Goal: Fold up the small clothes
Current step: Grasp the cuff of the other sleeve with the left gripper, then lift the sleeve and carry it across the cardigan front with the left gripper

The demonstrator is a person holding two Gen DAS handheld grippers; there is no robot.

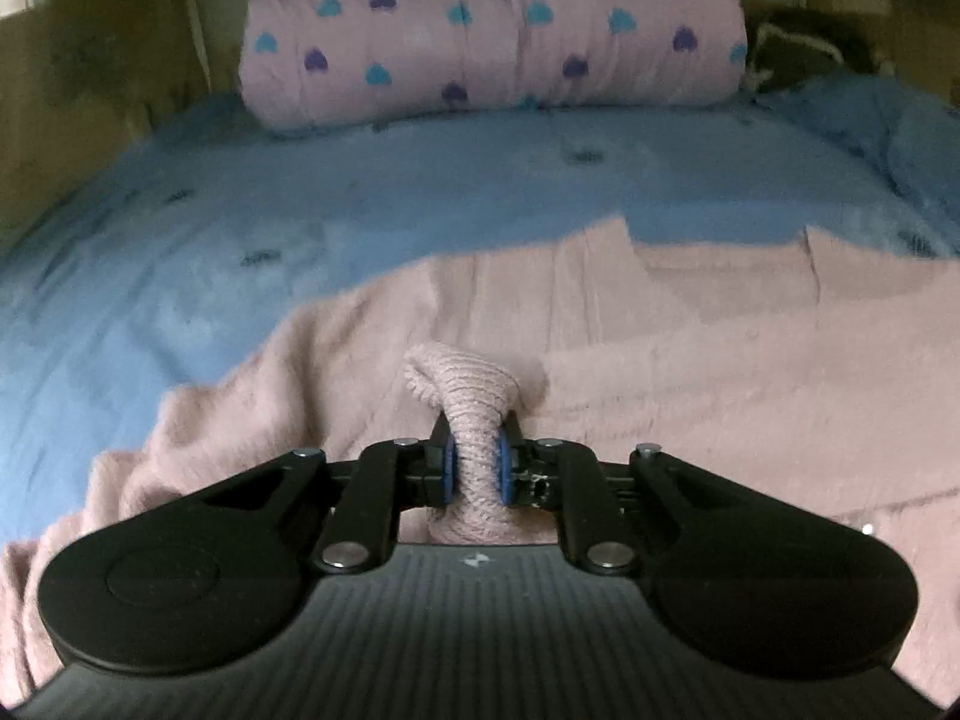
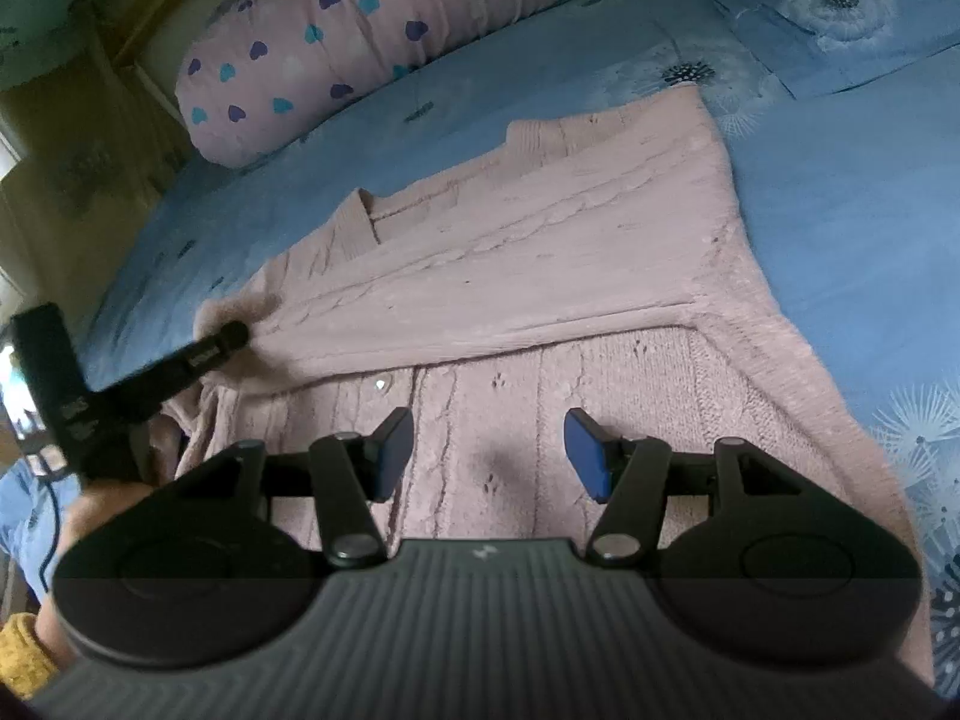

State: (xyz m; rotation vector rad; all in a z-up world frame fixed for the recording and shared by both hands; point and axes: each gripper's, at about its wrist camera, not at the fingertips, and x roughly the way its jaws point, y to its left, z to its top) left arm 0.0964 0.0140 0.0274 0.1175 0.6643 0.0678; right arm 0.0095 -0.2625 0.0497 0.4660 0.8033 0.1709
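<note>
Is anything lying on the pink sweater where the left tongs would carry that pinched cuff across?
Nothing visible does. The left tongs are shut on the ribbed cuff, and the pink sweater ahead lies bare on the blue bedspread. The right tongs hang open above its near part, not touching. The heart-print pillow sits well beyond.

The pink knit sweater [image 1: 690, 360] runs off the bottom and right edges of the left wrist view, and its bunched fold [image 1: 462, 396] is partly hidden between 2 blue pads [image 1: 449, 468]. In the right wrist view, the left gripper [image 2: 231, 336] is motion-blurred. A dark object [image 1: 804, 45] beside the heart-print pillow [image 1: 492, 30] stays unidentifiable.
</note>
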